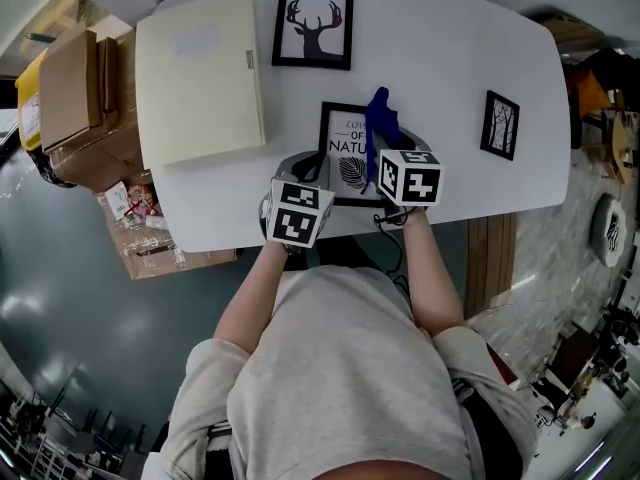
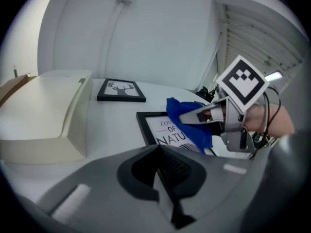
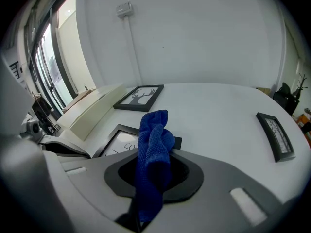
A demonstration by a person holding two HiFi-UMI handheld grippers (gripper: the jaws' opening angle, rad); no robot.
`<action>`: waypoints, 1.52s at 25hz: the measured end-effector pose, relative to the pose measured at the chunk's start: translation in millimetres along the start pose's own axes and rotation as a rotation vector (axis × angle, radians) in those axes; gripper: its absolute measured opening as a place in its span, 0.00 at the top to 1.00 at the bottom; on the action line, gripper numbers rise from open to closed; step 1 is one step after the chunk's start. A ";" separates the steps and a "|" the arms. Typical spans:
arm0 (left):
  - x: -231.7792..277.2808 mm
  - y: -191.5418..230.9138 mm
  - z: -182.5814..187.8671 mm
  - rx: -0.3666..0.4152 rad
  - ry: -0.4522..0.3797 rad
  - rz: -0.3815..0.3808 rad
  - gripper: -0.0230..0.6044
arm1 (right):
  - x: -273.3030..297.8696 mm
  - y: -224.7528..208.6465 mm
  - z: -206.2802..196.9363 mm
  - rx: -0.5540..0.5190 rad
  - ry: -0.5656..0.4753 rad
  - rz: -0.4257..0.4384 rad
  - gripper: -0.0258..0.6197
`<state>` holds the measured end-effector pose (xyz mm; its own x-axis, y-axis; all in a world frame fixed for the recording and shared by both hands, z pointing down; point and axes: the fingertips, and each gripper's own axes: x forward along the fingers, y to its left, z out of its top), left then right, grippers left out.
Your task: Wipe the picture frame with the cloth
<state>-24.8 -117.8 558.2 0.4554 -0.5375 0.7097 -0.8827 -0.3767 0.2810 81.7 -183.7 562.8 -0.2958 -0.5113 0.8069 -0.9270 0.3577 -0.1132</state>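
One box (image 1: 200,78), upper left. I count three frames: deer frame (image 1: 313,25) top centre, lettered frame (image 1: 340,140) mid-picture reading "OF NATU", tree frame (image 1: 500,124) right. Left gripper (image 2: 158,152) jaws pressed together, empty. Right gripper (image 3: 153,161) pinches the one blue cloth (image 3: 154,144) over the lettered frame.

The cloth (image 1: 378,118) and the right gripper (image 1: 386,164) cover the right side of the picture frame (image 1: 338,138), so its lettering reads only in part. The left gripper (image 1: 308,171) hides the frame's near corner, and the print in the small frame (image 3: 275,135) is too small to tell.
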 end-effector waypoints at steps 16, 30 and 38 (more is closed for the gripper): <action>-0.5 1.3 -2.0 -0.023 -0.023 0.010 0.97 | -16.9 12.4 -26.1 0.000 0.025 0.042 0.85; -1.0 -0.1 -2.0 -0.013 -0.026 -0.008 0.96 | -15.0 34.6 -31.4 -0.008 0.054 0.101 0.85; -1.7 -1.0 0.1 -0.010 -0.027 -0.023 0.97 | -2.9 70.2 -23.2 -0.042 0.064 0.169 0.85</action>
<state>-24.7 -116.6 556.7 0.4780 -0.5492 0.6855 -0.8732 -0.3816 0.3032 22.8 -139.0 565.9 -0.4298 -0.3910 0.8139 -0.8544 0.4676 -0.2266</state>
